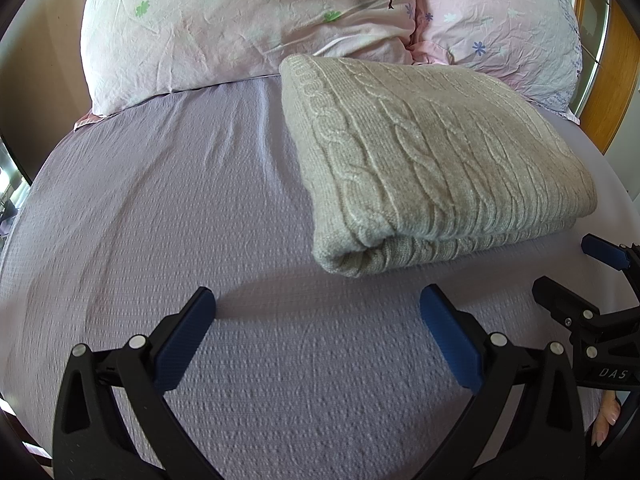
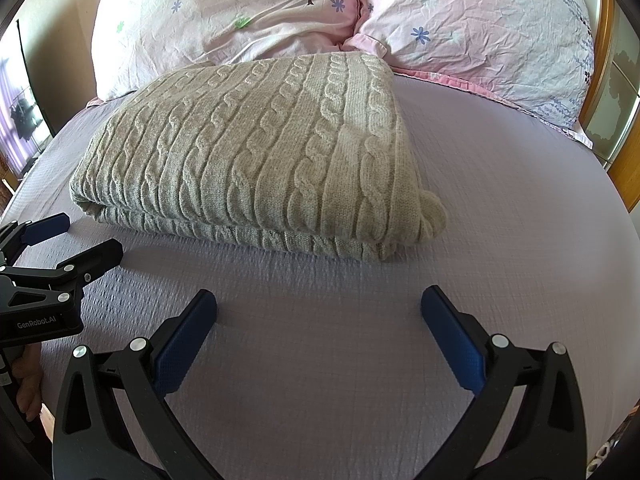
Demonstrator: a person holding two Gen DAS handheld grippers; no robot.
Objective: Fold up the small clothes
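Both of your grippers sit low over the bed with nothing between their fingers. Your left gripper [image 1: 318, 334] has its blue-padded jaws spread wide above the lavender bedspread [image 1: 160, 200], and your right gripper [image 2: 319, 334] is spread just as wide over the same textured cover [image 2: 500, 220]. You can see each tool from the other's camera: the right gripper [image 1: 580, 276] shows at the right edge of the left wrist view with its jaws apart, and the left gripper [image 2: 70, 236] shows at the left edge of the right wrist view, also parted. Your grey cable-knit sweater [image 1: 432, 152] lies folded into a thick rectangular bundle on the bedspread, ahead of both grippers and touching neither. From the right wrist view the sweater [image 2: 260, 152] sits ahead and to the left, with a rounded bit of knit poking out at its near right corner. Its far edge lies close against two floral pillows [image 2: 240, 12] at the head of the bed, one cream-pink and one pinker [image 2: 480, 20].
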